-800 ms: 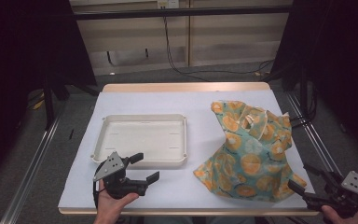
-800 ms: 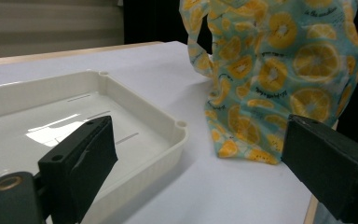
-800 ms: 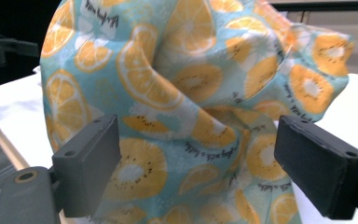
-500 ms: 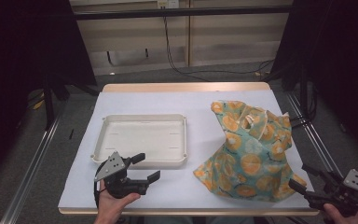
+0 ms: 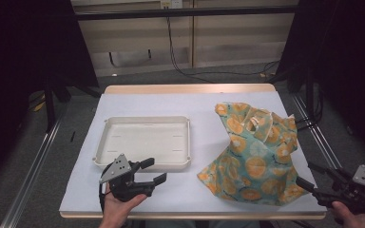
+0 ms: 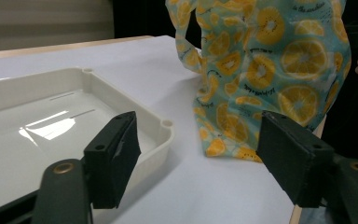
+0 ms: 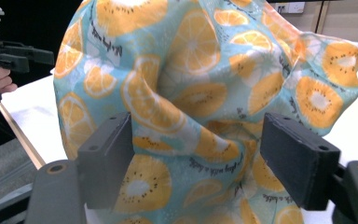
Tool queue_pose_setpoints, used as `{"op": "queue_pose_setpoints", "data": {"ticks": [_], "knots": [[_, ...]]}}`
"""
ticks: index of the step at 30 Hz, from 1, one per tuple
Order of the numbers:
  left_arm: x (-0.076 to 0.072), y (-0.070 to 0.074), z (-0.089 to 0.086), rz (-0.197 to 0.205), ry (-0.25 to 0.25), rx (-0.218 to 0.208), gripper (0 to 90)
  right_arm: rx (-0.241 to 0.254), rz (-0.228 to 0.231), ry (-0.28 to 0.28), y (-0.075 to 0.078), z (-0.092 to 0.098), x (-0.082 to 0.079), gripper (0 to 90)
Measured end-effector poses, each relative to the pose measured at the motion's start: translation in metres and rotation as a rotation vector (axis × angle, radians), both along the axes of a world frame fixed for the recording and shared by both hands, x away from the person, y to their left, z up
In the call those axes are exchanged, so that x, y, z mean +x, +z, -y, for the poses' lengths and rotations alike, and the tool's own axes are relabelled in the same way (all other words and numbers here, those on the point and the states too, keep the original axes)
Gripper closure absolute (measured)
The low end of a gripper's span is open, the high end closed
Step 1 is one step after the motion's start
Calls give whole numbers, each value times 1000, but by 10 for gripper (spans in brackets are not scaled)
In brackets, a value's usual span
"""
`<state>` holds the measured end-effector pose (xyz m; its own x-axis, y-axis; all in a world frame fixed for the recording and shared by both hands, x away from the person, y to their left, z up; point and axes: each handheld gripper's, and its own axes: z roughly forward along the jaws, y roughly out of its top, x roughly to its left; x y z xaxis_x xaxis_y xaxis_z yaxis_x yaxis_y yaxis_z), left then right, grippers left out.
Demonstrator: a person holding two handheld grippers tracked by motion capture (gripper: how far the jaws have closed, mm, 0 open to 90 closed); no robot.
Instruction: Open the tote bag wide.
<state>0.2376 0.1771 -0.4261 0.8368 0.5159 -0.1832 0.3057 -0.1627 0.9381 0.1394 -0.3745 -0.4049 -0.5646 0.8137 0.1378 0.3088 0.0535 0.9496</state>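
At lower right of the high view, my right gripper (image 5: 309,180) nears the orange-print cloth (image 5: 254,156), jaws wide. Left gripper (image 5: 152,172) waits wide too. Nothing is grabbed yet.

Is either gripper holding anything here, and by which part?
Nothing is held: left gripper and right gripper stand open, short of the teal orange-print cloth bag.
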Motion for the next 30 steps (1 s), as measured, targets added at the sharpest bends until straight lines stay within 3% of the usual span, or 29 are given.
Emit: {"op": "queue_pose_setpoints", "data": {"ticks": [2,6,7,12,16,19,22,25,26,30], "knots": [[1,2,3,5,-11,-3,355,11,-2,3,3,0,1,271],[10,8,21,12,-63,21,415,18,26,33,26,-2,10,325],[12,8,25,4,-82,3,426,12,32,41,31,-4,13,330],[21,13,44,7,-132,-3,509,6,23,74,49,-13,38,356],[25,16,56,10,-148,-3,525,9,27,101,60,-20,60,357],[26,17,61,21,-155,6,512,10,20,110,64,-24,69,353],[29,21,72,15,-170,0,465,0,-11,136,70,-36,94,311],[30,23,78,15,-164,-11,405,-4,-20,150,70,-41,103,280],[31,26,84,23,-147,-6,369,-26,-41,162,69,-47,113,263],[34,31,99,24,-186,-13,358,-25,-55,153,66,-48,124,249]]}}
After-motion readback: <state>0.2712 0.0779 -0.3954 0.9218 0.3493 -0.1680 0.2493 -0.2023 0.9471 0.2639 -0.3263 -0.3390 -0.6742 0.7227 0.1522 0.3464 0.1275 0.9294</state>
